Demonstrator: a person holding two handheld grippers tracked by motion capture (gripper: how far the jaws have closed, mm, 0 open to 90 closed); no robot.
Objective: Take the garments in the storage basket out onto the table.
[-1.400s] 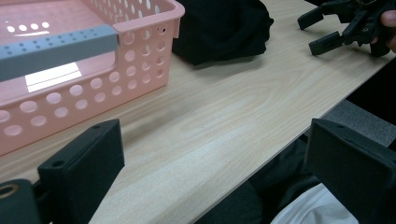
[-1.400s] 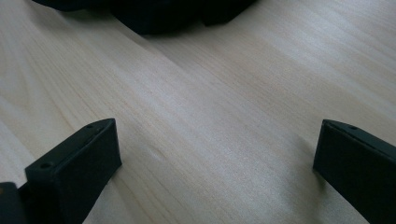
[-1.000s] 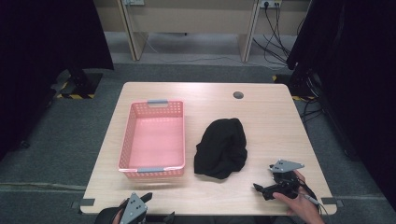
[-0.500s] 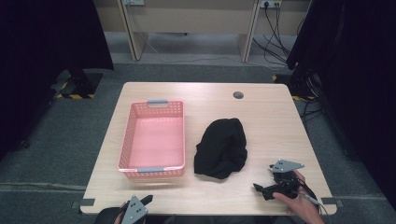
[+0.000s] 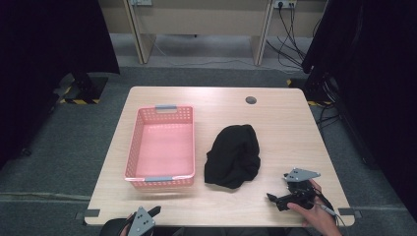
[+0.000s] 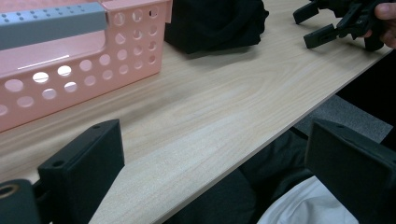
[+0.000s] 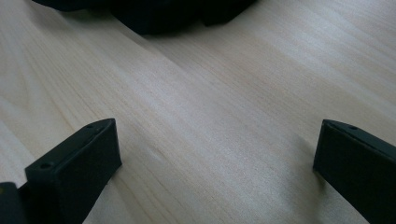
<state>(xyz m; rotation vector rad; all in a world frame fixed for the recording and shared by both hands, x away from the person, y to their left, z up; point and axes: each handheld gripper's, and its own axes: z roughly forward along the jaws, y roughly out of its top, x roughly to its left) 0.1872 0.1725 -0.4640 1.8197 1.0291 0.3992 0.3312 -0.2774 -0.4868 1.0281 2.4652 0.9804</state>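
A crumpled black cloth lies on the wooden table, right of an empty pink plastic basket with grey handles. My right gripper rests low over the table's front right, just right of and nearer than the cloth, held by a hand. It is open with bare wood between its jaws, and the cloth's edge lies ahead. My left gripper is at the front edge below the basket, open and empty. Ahead of it are the basket, the cloth and the right gripper.
A small dark round grommet sits in the far right of the tabletop. Bare wood runs along the front between the grippers. Beyond the table are grey carpet, a desk with cables and dark curtains on both sides.
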